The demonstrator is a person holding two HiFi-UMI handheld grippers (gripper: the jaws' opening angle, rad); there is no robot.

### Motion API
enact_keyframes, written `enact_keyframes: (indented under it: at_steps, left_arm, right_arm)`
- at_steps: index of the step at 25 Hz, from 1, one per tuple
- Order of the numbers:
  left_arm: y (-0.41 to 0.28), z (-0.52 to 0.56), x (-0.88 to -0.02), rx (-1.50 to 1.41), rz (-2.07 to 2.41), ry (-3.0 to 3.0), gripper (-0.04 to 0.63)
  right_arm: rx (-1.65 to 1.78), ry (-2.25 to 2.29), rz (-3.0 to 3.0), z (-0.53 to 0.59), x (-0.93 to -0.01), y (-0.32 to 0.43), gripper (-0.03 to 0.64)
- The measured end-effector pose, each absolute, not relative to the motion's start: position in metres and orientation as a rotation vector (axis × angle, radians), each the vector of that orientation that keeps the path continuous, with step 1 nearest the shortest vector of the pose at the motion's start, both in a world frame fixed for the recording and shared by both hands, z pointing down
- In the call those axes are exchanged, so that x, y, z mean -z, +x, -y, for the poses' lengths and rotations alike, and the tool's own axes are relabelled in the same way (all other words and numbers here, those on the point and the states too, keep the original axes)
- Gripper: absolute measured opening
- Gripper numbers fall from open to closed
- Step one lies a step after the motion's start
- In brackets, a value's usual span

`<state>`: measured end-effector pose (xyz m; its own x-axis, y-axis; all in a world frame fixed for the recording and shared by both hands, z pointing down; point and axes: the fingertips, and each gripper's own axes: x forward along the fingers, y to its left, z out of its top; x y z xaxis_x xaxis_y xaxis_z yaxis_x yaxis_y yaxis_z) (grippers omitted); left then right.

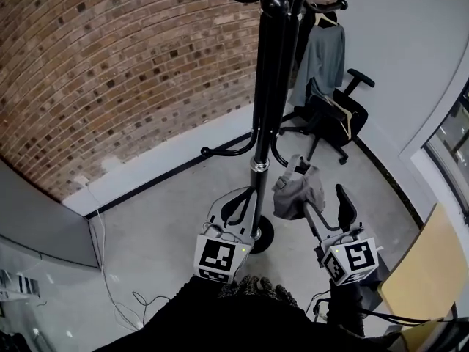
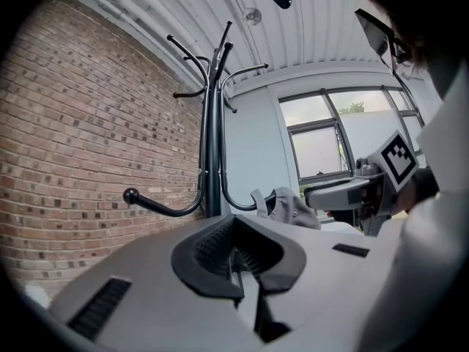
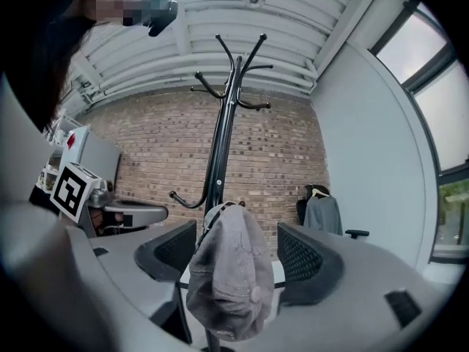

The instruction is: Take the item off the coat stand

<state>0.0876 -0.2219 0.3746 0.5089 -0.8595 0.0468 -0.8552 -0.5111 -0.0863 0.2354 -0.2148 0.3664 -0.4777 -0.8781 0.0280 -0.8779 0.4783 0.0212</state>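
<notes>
A black coat stand [image 1: 261, 123] rises in front of me, its curved hooks low on the pole. A grey cap [image 1: 297, 193] hangs from a lower hook [image 1: 281, 156] on the right side. In the right gripper view the cap [image 3: 231, 270] hangs between the two pads of my right gripper [image 3: 238, 254], with a gap on each side. That gripper [image 1: 326, 204] is open. My left gripper [image 1: 236, 207] is just left of the pole near its foot. Its jaws [image 2: 238, 259] are shut with nothing in them.
A brick wall [image 1: 110, 72] stands behind the stand. A black office chair [image 1: 333, 116] and a hanging grey garment [image 1: 322, 53] are at the back right. A yellow board [image 1: 421, 277] leans at the right. Cables [image 1: 117, 299] lie on the floor at the left.
</notes>
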Motion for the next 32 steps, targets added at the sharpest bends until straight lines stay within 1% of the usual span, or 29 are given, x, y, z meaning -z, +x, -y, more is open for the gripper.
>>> enact_keyframes:
  at_steps: [2,9,14,18,19,20,22,23,24,25,32]
  left_arm:
    - [0.084,0.22,-0.374,0.132,-1.542,-2.669,0.006]
    - [0.075,0.219,-0.37,0.144,-1.577,-2.634,0.006]
    - [0.075,0.22,-0.377,0.156,-1.577,-2.649,0.006]
    - [0.081,0.221,-0.376,0.171,-1.553,-2.659,0.006]
    - [0.083,0.221,-0.376,0.177,-1.545,-2.662,0.006]
    - [0.085,0.221,-0.376,0.182,-1.538,-2.665,0.006]
    - [0.088,0.22,-0.377,0.185,-1.527,-2.669,0.006]
    - [0.089,0.219,-0.378,0.185,-1.522,-2.671,0.006]
    - [0.09,0.218,-0.379,0.184,-1.519,-2.671,0.006]
    - [0.092,0.217,-0.379,0.183,-1.516,-2.67,0.006]
    - [0.103,0.21,-0.374,0.179,-1.522,-2.664,0.006]
  right_arm:
    - [-0.008,1.533,2.661,0.22,-0.381,0.231,0.337]
    - [-0.061,1.397,2.667,0.237,-0.412,0.212,0.337]
    - [0.023,1.305,2.671,0.24,-0.422,0.2,0.335]
    - [0.014,1.265,2.591,0.242,-0.435,0.204,0.328]
    - [0.015,1.272,2.571,0.243,-0.437,0.206,0.305]
    - [0.02,1.286,2.554,0.243,-0.437,0.209,0.265]
    - [0.04,1.316,2.527,0.243,-0.437,0.214,0.152]
    - [0.048,1.327,2.518,0.242,-0.437,0.215,0.11]
    - [0.05,1.337,2.514,0.241,-0.437,0.215,0.054]
    - [0.042,1.344,2.517,0.239,-0.437,0.216,0.028]
    - [0.018,1.368,2.594,0.226,-0.411,0.227,0.021]
